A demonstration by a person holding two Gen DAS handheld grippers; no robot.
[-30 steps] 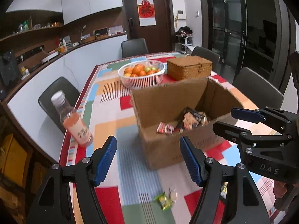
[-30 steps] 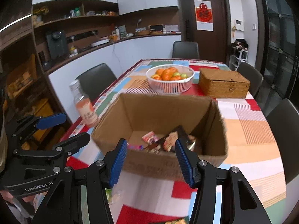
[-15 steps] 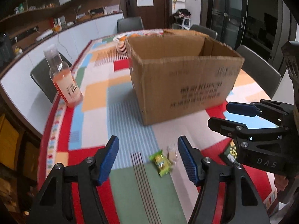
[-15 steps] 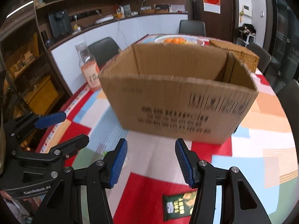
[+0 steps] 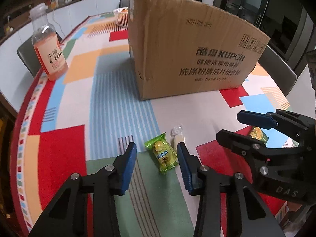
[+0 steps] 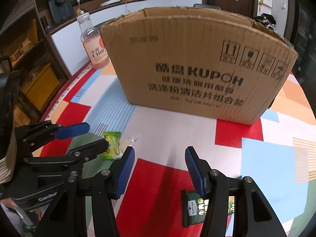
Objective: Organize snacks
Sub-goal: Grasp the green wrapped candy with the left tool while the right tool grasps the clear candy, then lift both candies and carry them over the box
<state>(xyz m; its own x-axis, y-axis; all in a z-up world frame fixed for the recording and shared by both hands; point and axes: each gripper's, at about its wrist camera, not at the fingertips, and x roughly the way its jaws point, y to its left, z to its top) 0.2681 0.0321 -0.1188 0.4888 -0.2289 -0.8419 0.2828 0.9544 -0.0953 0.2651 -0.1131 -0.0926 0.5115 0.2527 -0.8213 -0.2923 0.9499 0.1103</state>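
Note:
A yellow-green snack packet [image 5: 163, 155] lies on the patterned tablecloth between the blue pads of my left gripper [image 5: 156, 158]. Its jaws are closing and the pads do not touch the packet. Just beyond lies a small clear-wrapped candy [image 5: 177, 136]. My right gripper [image 6: 160, 158] stands open over a red patch with nothing between its fingers. A dark green snack packet [image 6: 192, 207] lies partly hidden under its right finger. The open cardboard box [image 6: 197, 69] stands just behind both grippers. The right wrist view also shows the left gripper [image 6: 96, 136] at the yellow-green packet [image 6: 111, 144].
A bottle of orange drink [image 5: 49, 47] stands near the table's left edge. A white fruit basket [image 5: 121, 16] peeks out behind the cardboard box [image 5: 187, 55]. Dark chairs ring the table. My right gripper [image 5: 230, 125] hangs close to the right of my left one.
Both grippers have sunk from above the box to the tablecloth in front of it, so the box's inside is out of sight. The left jaws have narrowed around the yellow-green packet.

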